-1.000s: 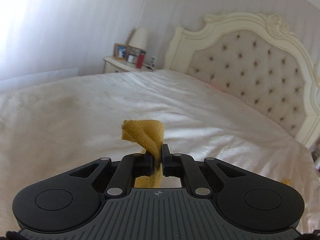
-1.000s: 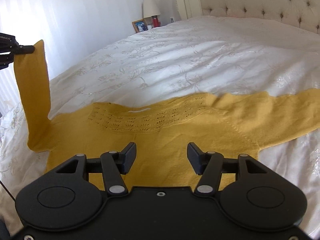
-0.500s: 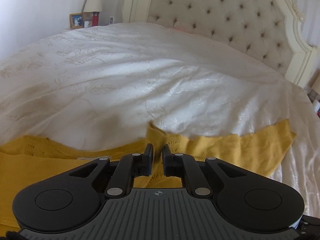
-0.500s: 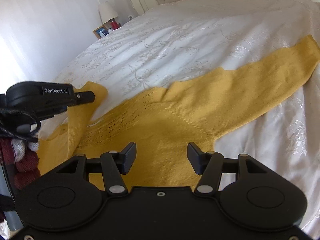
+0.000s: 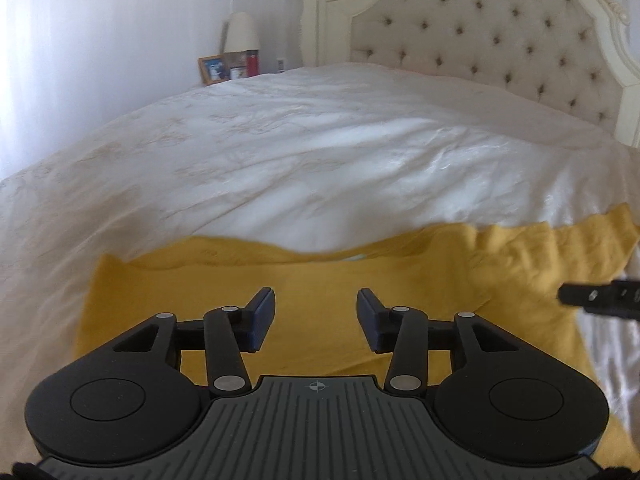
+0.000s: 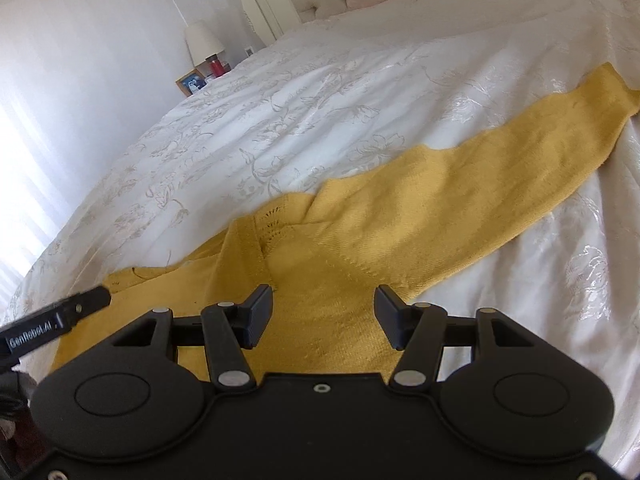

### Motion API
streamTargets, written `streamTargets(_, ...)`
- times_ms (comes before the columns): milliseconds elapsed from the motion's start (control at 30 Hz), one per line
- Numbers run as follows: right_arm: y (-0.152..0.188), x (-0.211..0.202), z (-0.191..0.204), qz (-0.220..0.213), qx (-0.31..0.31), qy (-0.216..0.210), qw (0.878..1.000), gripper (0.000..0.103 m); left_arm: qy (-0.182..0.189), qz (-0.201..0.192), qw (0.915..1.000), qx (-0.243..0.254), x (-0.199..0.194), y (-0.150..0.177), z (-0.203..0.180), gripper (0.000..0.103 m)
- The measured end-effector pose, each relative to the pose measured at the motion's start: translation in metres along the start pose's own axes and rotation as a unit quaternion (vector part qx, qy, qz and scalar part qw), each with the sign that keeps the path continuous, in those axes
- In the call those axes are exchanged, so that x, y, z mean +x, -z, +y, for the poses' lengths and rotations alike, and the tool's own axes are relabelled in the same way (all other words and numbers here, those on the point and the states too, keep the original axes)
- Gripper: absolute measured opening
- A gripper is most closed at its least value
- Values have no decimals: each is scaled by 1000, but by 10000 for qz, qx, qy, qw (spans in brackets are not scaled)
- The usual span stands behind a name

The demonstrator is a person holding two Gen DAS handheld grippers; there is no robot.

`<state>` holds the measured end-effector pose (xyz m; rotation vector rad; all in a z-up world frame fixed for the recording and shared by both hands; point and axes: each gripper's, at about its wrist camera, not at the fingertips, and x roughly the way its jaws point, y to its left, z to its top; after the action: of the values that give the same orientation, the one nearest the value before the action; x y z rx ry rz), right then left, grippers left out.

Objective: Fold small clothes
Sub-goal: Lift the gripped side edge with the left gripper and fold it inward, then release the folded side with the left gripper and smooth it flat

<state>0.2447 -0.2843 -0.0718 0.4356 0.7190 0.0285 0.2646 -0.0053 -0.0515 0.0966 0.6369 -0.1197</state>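
A small mustard-yellow knit sweater (image 5: 320, 280) lies on the white bedspread (image 5: 320, 152). Its left sleeve is folded in across the body (image 6: 244, 248). Its right sleeve (image 6: 500, 168) stretches out flat to the right. My left gripper (image 5: 316, 316) is open and empty, just above the sweater's body. My right gripper (image 6: 324, 316) is open and empty over the sweater's right side. A finger of the right gripper (image 5: 592, 296) shows at the right edge of the left wrist view. The left gripper's finger (image 6: 60, 316) shows at the left of the right wrist view.
A cream tufted headboard (image 5: 500, 32) stands at the far end of the bed. A nightstand with a lamp (image 5: 240, 36), a photo frame (image 5: 212, 69) and a red bottle (image 5: 253, 62) is at the far left. White embroidered bedspread (image 6: 320, 100) spreads beyond the sweater.
My left gripper carried the left sleeve down and across the sweater's body, then opened and let it go. The right gripper stayed open over the sweater.
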Motion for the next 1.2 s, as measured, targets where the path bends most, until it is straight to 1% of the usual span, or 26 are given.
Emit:
streamTargets(133, 5, -1, 11, -169, -201, -197, 9995, 62, -398, 197, 9990, 79, -6, 34, 27, 44)
streamTargets(267, 8, 2, 18, -288, -368, -322, 9984, 62, -627, 291, 9972, -291, -9, 63, 50, 45)
streamTargets(300, 10, 1, 20, -322, -431, -335, 9980, 62, -652, 279, 9968, -377, -9, 68, 53, 47)
streamTargets(367, 13, 2, 22, -404, -525, -365, 9971, 62, -688, 123, 9966, -443, -9, 77, 56, 57)
streamTargets(400, 14, 1, 23, -451, -572, -403, 9965, 63, -729, 15, 9964, -440, -9, 82, 56, 59)
streamTargets(467, 16, 1, 25, -515, -671, -457, 9954, 69, -729, -101, 9962, -476, -7, 86, 56, 67)
streamTargets(533, 18, 2, 27, -559, -767, -452, 9945, 70, -684, -161, 9960, -550, -3, 91, 58, 71)
streamTargets(700, 23, 9, 36, -419, -994, -242, 9939, 70, -530, -183, 9958, -722, 0, 98, 66, 75)
streamTargets(733, 24, 10, 37, -362, -1025, -238, 9938, 68, -520, -182, 9958, -731, 1, 99, 66, 75)
streamTargets(767, 24, 11, 40, -311, -1048, -255, 9937, 61, -518, -179, 9958, -737, 1, 100, 66, 75)
streamTargets(833, 26, 16, 46, -171, -1071, -278, 9937, 52, -549, -170, 9959, -701, 2, 100, 64, 75)
streamTargets(933, 27, 24, 54, 33, -1045, -295, 9941, 51, -599, -159, 9960, -648, 2, 102, 62, 76)
streamTargets(1067, 17, 36, 73, -111, -1582, -94, 9873, 51, -602, -160, 9960, -647, 2, 102, 62, 76)
streamTargets(1200, 5, 62, 71, 34, -1585, 52, 9873, 52, -625, -161, 9959, -633, 3, 102, 61, 76)
